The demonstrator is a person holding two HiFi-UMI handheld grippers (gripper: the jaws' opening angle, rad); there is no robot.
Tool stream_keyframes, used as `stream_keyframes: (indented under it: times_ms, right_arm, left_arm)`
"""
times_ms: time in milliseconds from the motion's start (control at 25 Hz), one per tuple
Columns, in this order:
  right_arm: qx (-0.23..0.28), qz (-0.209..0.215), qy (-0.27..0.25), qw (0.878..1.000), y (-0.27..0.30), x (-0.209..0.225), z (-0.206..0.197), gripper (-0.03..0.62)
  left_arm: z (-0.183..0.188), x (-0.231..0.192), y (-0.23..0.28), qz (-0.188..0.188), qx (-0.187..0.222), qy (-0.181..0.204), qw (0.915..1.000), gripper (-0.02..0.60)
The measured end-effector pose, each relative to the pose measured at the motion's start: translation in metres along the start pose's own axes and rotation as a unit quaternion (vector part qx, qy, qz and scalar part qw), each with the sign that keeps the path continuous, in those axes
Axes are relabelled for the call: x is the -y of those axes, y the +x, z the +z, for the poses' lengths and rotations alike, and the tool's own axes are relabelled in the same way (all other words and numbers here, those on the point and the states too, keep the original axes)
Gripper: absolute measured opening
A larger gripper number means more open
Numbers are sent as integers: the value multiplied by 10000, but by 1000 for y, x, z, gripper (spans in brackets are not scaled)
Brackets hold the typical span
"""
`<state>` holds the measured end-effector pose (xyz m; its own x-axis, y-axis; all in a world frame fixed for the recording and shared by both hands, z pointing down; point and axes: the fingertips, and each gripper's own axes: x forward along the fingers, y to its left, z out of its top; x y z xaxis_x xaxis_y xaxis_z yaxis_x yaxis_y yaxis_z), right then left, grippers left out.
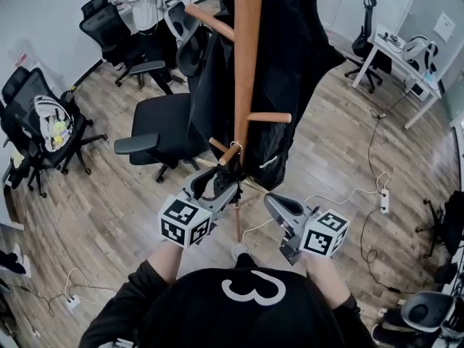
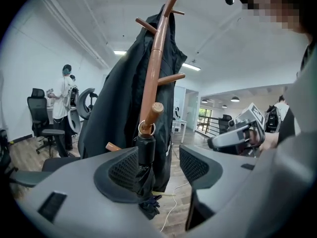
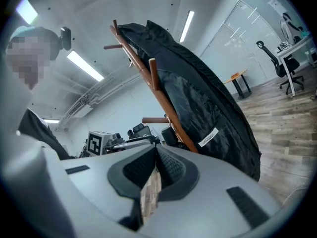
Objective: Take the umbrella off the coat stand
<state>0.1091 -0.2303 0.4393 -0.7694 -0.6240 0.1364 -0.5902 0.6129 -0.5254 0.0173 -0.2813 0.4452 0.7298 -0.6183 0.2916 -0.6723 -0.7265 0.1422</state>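
A wooden coat stand [image 1: 247,49] carries a black coat [image 1: 290,64]. A folded black umbrella [image 2: 144,157] hangs by a metal ring from a short lower peg [image 2: 152,113]. My left gripper [image 2: 158,158] is open around the umbrella; the folded body lies close to the left jaw's pad, and I cannot tell whether they touch. In the head view the left gripper [image 1: 225,177] sits right under that peg and hides most of the umbrella. My right gripper [image 1: 274,203] hangs to the right of the pole, apart from it, shut with nothing between its pads [image 3: 156,155].
A black office chair [image 1: 163,129] stands just behind the stand, and more chairs [image 1: 43,129] line the left wall. Cables and a power strip [image 1: 384,201] lie on the wooden floor at the right. A white desk [image 1: 406,56] is far right. A person [image 2: 62,98] stands at the back.
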Motion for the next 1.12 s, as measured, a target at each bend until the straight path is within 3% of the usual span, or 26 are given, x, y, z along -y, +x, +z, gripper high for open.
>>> stream_keyframes:
  times_ms: [560, 1120]
  right_arm:
    - [11, -105, -61, 9999, -7, 18, 12, 26]
    - [-46, -189, 39, 9998, -13, 25, 13, 26]
  left_arm:
    - [-3, -23, 40, 505, -78, 315, 9982, 253]
    - [-12, -32, 58, 811, -51, 397, 9959, 245]
